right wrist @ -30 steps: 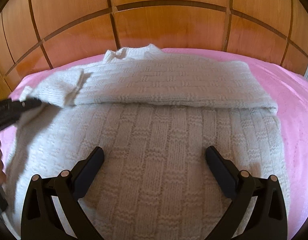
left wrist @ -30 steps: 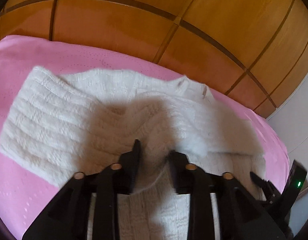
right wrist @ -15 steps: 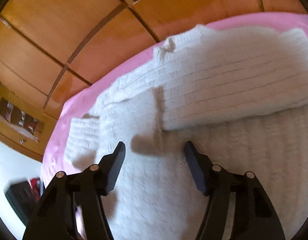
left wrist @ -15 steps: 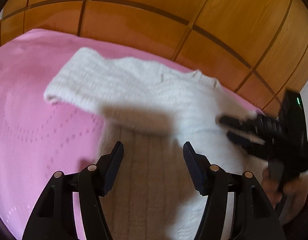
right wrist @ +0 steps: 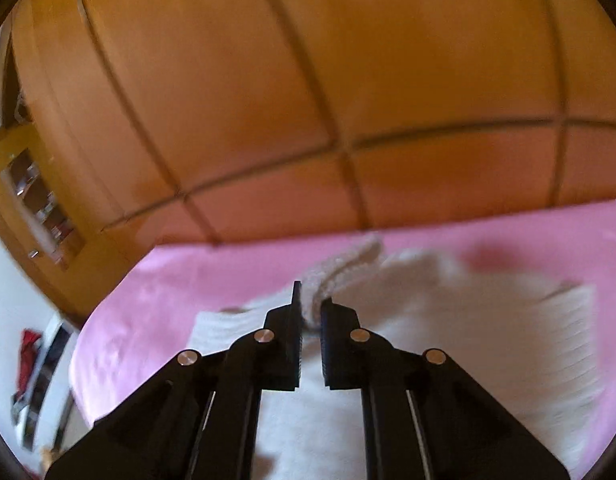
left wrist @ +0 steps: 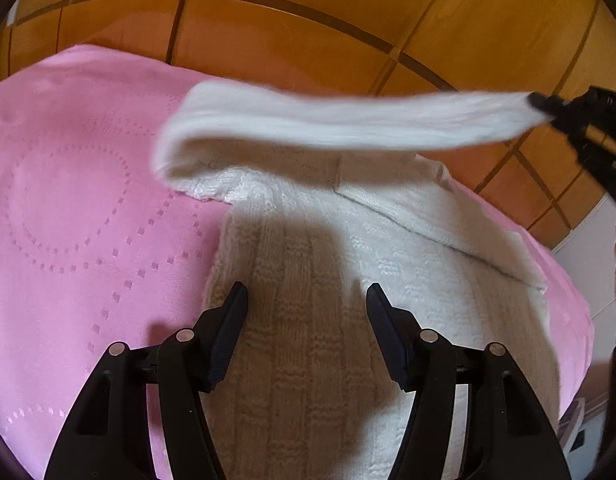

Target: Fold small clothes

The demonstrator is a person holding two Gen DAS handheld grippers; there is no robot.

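A cream knitted sweater (left wrist: 308, 320) lies on a pink bedspread (left wrist: 75, 208). My left gripper (left wrist: 306, 300) is open and empty, hovering low over the sweater's body. My right gripper (right wrist: 311, 306) is shut on the cuff of the sweater's left sleeve (right wrist: 340, 272). In the left wrist view the right gripper (left wrist: 548, 110) holds that sleeve (left wrist: 348, 124) lifted and stretched out to the right, above the sweater's chest. The other sleeve (left wrist: 448, 220) lies folded across the body.
A wooden panelled headboard (left wrist: 308, 32) stands behind the bed. The pink bed edge (left wrist: 576, 320) drops off at the right. In the right wrist view a wooden shelf unit (right wrist: 35, 204) and dark and red items (right wrist: 31, 364) are off the bed's left side.
My left gripper let go of the sleeve and opened. My right gripper swung left, closed on the sleeve's cuff and lifted it up and to the right across the sweater.
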